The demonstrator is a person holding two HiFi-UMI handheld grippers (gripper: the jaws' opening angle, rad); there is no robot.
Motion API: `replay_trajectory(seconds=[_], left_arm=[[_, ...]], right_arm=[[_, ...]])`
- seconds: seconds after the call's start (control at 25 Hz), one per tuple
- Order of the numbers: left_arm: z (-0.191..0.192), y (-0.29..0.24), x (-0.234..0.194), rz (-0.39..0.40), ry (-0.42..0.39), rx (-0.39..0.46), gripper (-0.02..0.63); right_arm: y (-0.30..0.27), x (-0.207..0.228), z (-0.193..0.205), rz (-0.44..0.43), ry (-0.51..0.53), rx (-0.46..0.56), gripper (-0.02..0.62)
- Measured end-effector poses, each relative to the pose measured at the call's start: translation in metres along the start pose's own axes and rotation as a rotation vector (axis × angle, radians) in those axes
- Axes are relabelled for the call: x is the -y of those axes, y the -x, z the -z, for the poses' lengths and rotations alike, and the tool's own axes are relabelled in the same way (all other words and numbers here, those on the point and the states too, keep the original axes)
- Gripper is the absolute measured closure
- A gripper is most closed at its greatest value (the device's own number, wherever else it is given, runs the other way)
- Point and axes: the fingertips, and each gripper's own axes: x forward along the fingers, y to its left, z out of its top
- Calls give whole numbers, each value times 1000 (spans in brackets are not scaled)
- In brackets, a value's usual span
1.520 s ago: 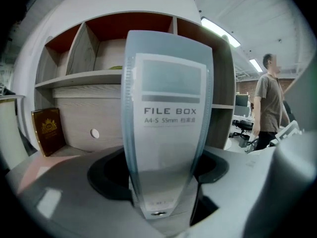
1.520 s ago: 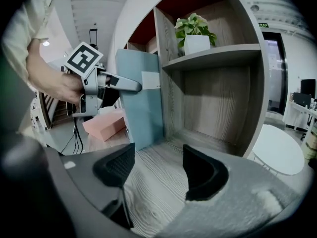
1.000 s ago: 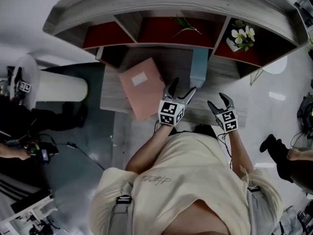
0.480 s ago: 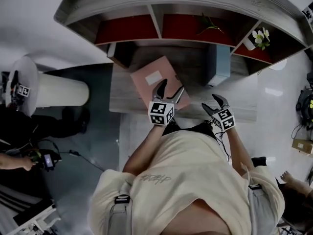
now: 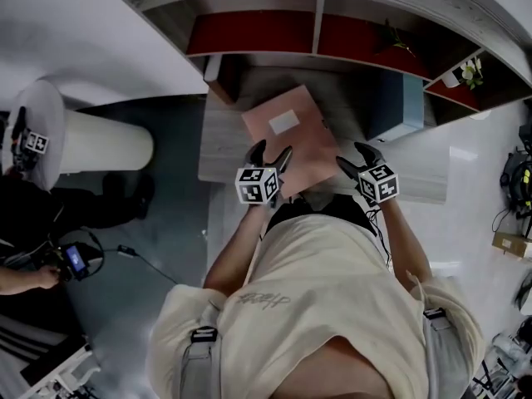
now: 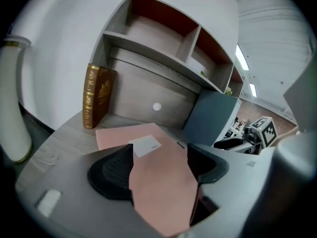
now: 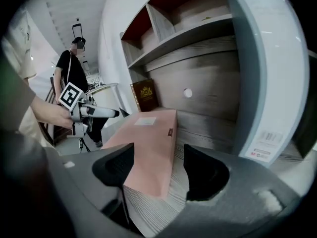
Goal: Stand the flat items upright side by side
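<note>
A pink flat book (image 5: 289, 133) with a white label lies flat on the grey wooden desk (image 5: 221, 144). My left gripper (image 5: 271, 150) hovers open at the book's near left edge, and the pink cover (image 6: 157, 168) fills the gap between its jaws without the pads pressing it. My right gripper (image 5: 354, 156) is open at the near right edge, with the book's corner (image 7: 148, 148) between its jaws. A blue-grey book (image 5: 404, 106) stands upright to the right. A brown book (image 6: 97, 96) stands upright at the far left of the desk.
A curved shelf unit (image 5: 316, 13) with red-backed compartments rises behind the desk, holding a plant (image 5: 396, 36) and white flowers (image 5: 470, 71). A white cylinder (image 5: 105, 148) stands left of the desk. A person (image 7: 74, 68) stands far off, and gear lies on the floor at left.
Both grippers have shifted left along the desk. The left went from the pink book's right near corner to its left near edge. The right came up to the book's right near edge.
</note>
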Motion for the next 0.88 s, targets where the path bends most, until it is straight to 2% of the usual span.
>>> replay_trajectory(seconds=[0.32, 0.44, 0.56, 0.8, 0.88], left_arm=[[30, 1, -49, -72, 113, -72, 236], [44, 0, -55, -101, 171, -108, 230], [55, -1, -65, -114, 239, -138, 222], [75, -20, -70, 6, 322, -223, 209], [77, -29, -73, 25, 314, -254, 203]], right_arm=[[-43, 11, -15, 0, 55, -86, 279], [-61, 18, -18, -8, 7, -108, 279], [-83, 25, -21, -19, -83, -128, 279], [-119, 26, -12, -92, -186, -278, 279], [-127, 24, -11, -125, -230, -311, 278]])
